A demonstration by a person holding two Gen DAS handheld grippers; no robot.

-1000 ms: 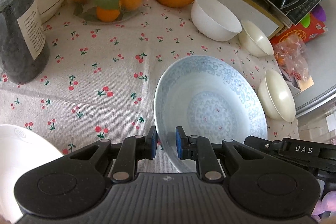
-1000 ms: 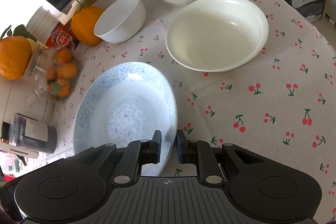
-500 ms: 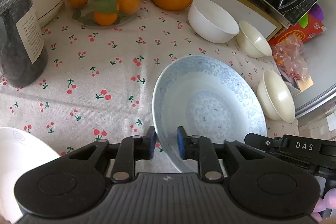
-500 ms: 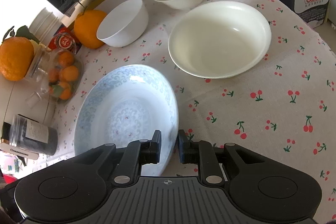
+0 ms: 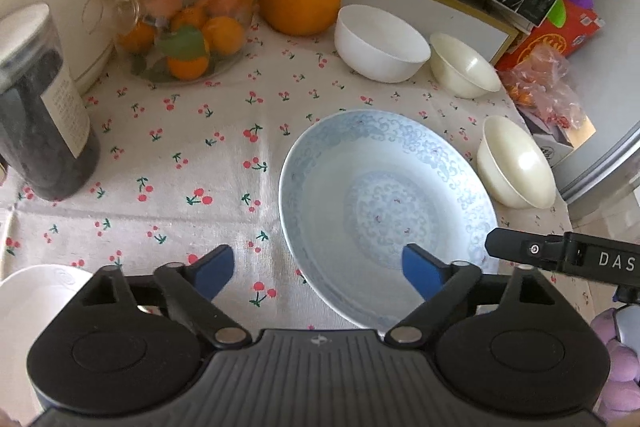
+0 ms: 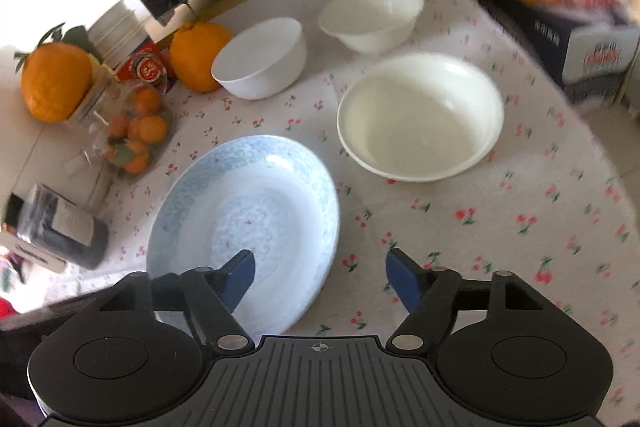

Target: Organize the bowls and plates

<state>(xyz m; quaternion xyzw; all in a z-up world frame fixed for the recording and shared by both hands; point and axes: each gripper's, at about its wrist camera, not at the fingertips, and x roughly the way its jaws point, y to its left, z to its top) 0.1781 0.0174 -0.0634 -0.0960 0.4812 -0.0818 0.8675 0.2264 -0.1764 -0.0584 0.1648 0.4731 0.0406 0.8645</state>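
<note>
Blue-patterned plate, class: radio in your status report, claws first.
Left claw open, right claw open, both empty. Blue-patterned plate flat on the cherry tablecloth, between both claws. Cream bowl beside it, apart.

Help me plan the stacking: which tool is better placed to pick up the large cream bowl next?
Probably the right tool: open and empty, with the large cream bowl just ahead. The left tool, also open, sees that bowl far off to its side.

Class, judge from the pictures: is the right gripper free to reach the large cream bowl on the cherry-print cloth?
Probably yes. The right gripper is open and the large cream bowl sits ahead of it with only bare cherry-print cloth between.
</note>
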